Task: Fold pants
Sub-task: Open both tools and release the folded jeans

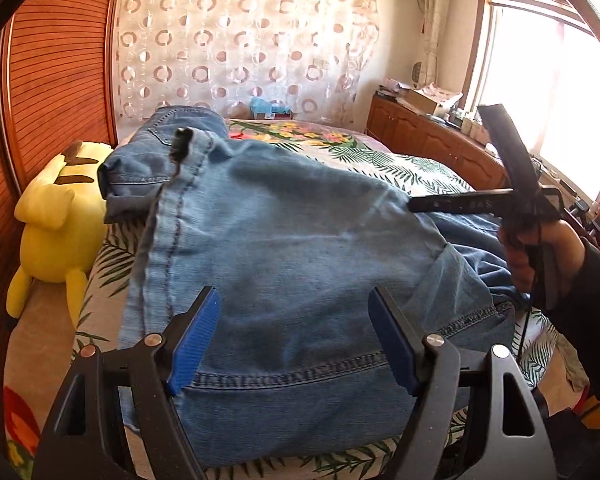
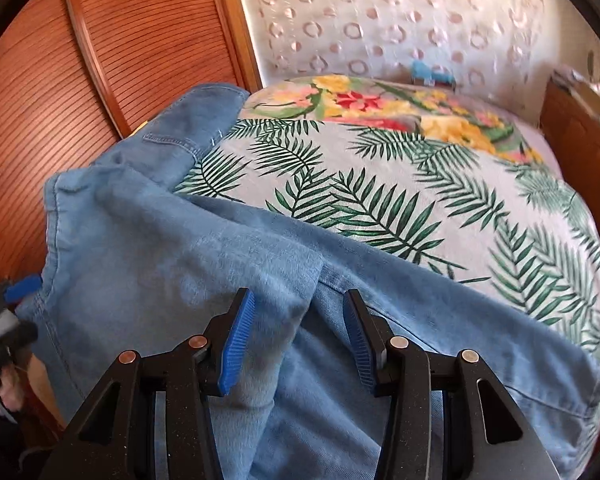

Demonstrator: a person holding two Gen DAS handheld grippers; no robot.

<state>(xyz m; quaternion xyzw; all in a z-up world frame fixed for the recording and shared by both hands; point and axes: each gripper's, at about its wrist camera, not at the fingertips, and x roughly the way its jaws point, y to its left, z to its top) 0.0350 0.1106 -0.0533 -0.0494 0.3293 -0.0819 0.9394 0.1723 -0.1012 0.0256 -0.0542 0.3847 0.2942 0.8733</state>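
1. Pants (image 1: 284,240): blue denim, lying on the bed (image 2: 440,208), toward its left side beside the wooden wardrobe (image 1: 60,60). Bulk of the cloth is bunched and rumpled, not flat.
2. One layer already lies over another; a hem or waist edge with double stitching runs across the near side in the left wrist view. Judged: a first lengthwise fold is roughly made, but untidy.
3. Left tool (image 1: 294,344): fingers apart, denim between and below them, not pinched.
4. Right tool (image 2: 296,340): fingers apart, poised over a raised fold of denim, no grip seen. Its body shows in the left view, low at the pants' right edge.
5. Remaining, as judged: smooth layers, align edges, make the crosswise fold(s). Roughly the early-to-middle stage.
6. Yellow plush toy (image 1: 56,216) sits left of the pants, touching or just beside them.
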